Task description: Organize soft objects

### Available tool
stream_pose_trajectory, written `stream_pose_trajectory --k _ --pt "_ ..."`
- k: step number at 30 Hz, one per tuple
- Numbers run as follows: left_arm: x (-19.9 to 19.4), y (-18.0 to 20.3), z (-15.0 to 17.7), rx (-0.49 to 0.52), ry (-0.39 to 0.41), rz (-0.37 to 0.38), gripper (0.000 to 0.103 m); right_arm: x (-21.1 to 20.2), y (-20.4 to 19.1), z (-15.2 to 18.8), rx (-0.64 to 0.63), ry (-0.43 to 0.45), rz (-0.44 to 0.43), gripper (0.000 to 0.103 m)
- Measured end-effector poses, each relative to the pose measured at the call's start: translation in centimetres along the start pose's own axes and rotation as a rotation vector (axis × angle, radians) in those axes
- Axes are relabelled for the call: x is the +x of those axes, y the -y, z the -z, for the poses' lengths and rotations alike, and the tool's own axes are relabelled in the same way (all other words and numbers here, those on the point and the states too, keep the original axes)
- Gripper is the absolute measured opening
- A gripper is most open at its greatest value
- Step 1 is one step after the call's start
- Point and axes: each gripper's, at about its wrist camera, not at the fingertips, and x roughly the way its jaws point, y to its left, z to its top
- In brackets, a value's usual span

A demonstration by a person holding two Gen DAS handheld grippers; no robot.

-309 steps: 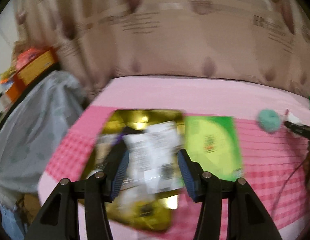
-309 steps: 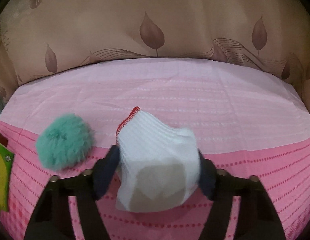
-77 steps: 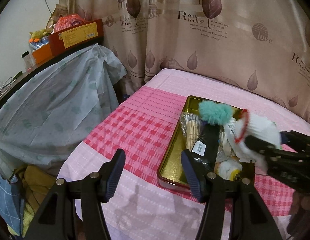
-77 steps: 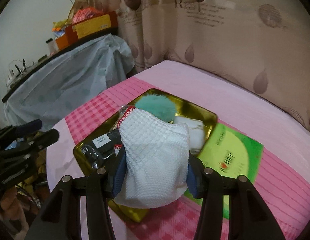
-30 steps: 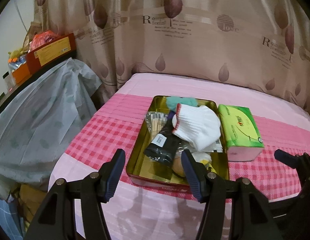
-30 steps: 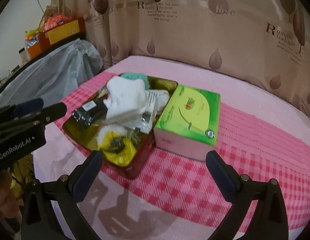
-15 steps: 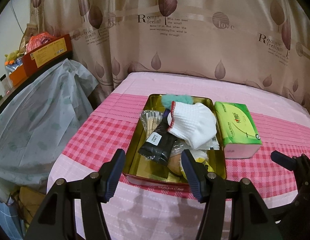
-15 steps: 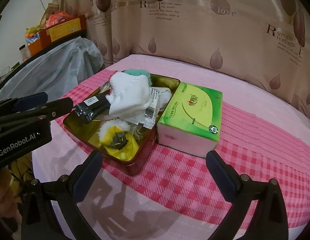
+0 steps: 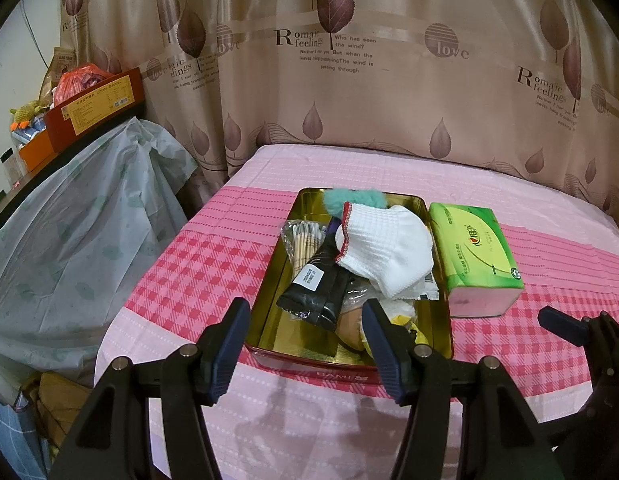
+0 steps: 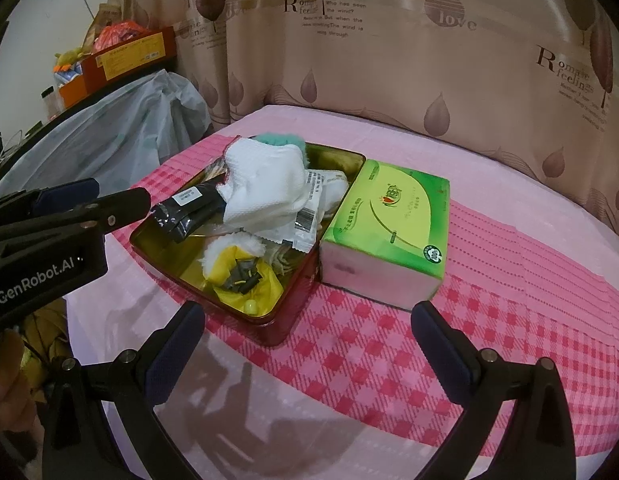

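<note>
White sock [image 9: 383, 250]: a ribbed knit with a red-stitched cuff, now lying slumped on top of the heap in the gold tin [image 9: 269, 304], where 2.6 s ago it was pinched between the right claw's pads above the tin. The teal pompom [image 9: 351, 198], a fluffy ball, sits at the tin's 12 o'clock end, half hidden behind the sock; 10.3 s ago it lay loose on the cloth. Both soft pieces are thus inside the tin, so the sorting looks close to finished.

Other contents: a glossy black pouch [image 9: 315, 280] with a white label at the sock's 8 o'clock, a clear crinkly bag of wooden sticks [image 9: 303, 238] at 9 o'clock, and a yellow plush toy [image 10: 245, 268] with a white fuzzy edge at the near end. The tin is rectangular with rounded corners, shiny gold inside and dark red on its outer wall.

Green tissue pack [image 10: 385, 232]: a soft plastic-wrapped block, touching the tin's long side at 3 o'clock.

Left claw [image 9: 305, 344]: jaws parted to a moderate gap, empty, held back from the tin's near edge at 6 o'clock. Right claw [image 10: 309, 350]: spread wide, empty, withdrawn toward 5 o'clock.

Surface: a pink cloth [image 9: 181, 280], plain, striped and checked in bands; a leaf-printed satin curtain [image 9: 389, 80] hangs behind.
</note>
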Motion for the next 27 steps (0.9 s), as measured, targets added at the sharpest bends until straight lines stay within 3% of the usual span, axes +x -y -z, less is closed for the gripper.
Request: stream_pose_trajectory --k 27 --pt "-0.08 -0.05 0.03 -0.001 0.001 -0.004 0.06 -0.13 -0.21 0.31 -0.007 -0.012 -0.007 0.102"
